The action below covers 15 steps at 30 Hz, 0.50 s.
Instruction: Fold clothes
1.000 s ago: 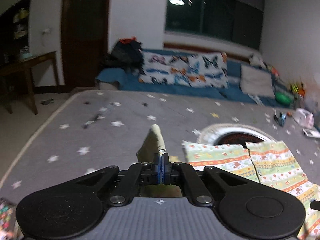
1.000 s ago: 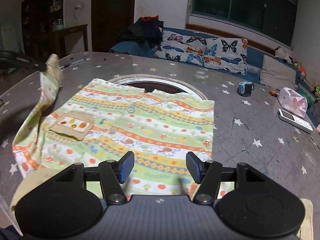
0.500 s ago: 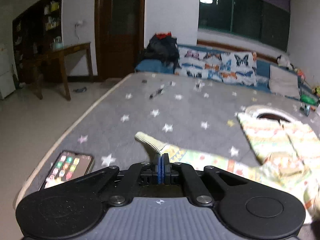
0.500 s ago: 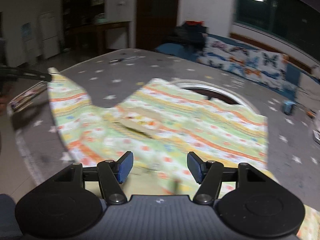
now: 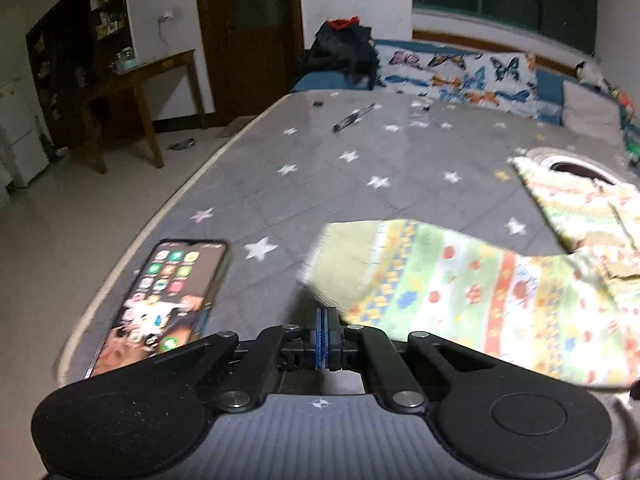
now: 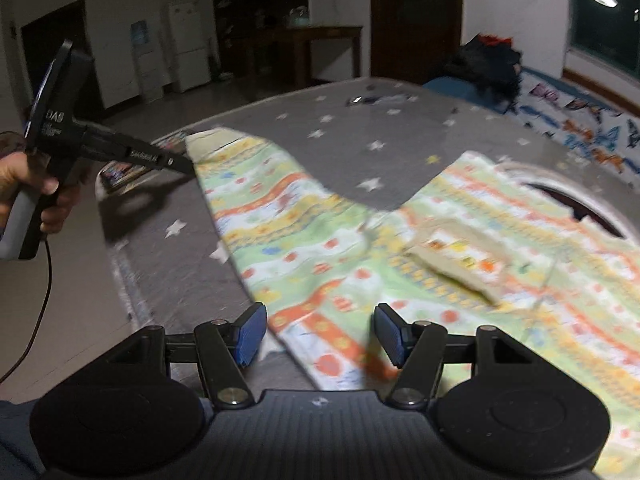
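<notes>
A child's shirt (image 6: 460, 216) with green, yellow and orange stripes lies spread on the grey star-print mat (image 6: 344, 148), its tan pocket (image 6: 452, 264) facing up. One sleeve (image 5: 460, 280) stretches out toward the mat's left edge. My left gripper (image 5: 322, 336) is shut on the sleeve's tan cuff (image 5: 340, 268). In the right wrist view a hand holds that left gripper (image 6: 186, 167) at the cuff (image 6: 208, 140). My right gripper (image 6: 320, 336) stands open just above the shirt's near edge, nothing between its blue pads (image 6: 250, 334).
A lit phone (image 5: 164, 300) lies on the mat near its left edge, close to the cuff. A round white-rimmed object (image 5: 560, 162) sits partly under the shirt. Beyond the mat are butterfly pillows (image 5: 460, 74), a dark bag (image 5: 344, 48) and a wooden table (image 5: 136, 92).
My left gripper has drawn the sleeve down and out to the left, from hanging raised to stretched toward the phone. My right gripper stays open and now faces further left.
</notes>
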Tool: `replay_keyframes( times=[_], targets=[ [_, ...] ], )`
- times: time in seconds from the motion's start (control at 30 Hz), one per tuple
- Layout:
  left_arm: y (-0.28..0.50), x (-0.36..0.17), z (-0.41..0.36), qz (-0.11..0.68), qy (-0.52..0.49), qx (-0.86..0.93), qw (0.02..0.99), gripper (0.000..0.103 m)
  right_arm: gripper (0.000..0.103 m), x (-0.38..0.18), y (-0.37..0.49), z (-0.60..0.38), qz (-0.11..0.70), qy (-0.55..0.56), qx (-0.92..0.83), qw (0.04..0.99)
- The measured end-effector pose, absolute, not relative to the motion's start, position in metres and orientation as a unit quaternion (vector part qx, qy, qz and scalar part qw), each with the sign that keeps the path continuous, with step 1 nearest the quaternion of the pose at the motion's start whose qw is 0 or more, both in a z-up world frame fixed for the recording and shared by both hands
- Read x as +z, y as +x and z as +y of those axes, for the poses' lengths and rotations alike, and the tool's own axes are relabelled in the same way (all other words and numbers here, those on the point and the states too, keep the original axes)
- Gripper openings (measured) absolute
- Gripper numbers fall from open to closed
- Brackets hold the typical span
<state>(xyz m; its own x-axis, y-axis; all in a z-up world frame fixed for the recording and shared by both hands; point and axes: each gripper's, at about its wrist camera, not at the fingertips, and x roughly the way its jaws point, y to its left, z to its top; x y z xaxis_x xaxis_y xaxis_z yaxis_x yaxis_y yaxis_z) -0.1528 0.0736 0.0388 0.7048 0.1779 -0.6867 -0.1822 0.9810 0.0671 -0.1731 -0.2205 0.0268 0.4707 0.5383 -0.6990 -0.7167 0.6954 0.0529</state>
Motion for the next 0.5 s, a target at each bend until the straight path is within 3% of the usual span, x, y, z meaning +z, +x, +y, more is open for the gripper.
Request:
replay_keyframes(
  times=[0.27, 0.5],
  targets=[
    [-0.147, 0.062, 0.042, 0.345, -0.009, 0.032, 0.938, 0.004, 0.061, 0.037, -0.187, -0.234, 0.35, -0.11, 0.375, 0.851],
    [-0.135, 0.069, -0.012, 0.34, -0.027, -0.074, 0.937, 0.004, 0.061, 0.05, -0.192, -0.3, 0.342, -0.081, 0.274, 0.895]
  ],
)
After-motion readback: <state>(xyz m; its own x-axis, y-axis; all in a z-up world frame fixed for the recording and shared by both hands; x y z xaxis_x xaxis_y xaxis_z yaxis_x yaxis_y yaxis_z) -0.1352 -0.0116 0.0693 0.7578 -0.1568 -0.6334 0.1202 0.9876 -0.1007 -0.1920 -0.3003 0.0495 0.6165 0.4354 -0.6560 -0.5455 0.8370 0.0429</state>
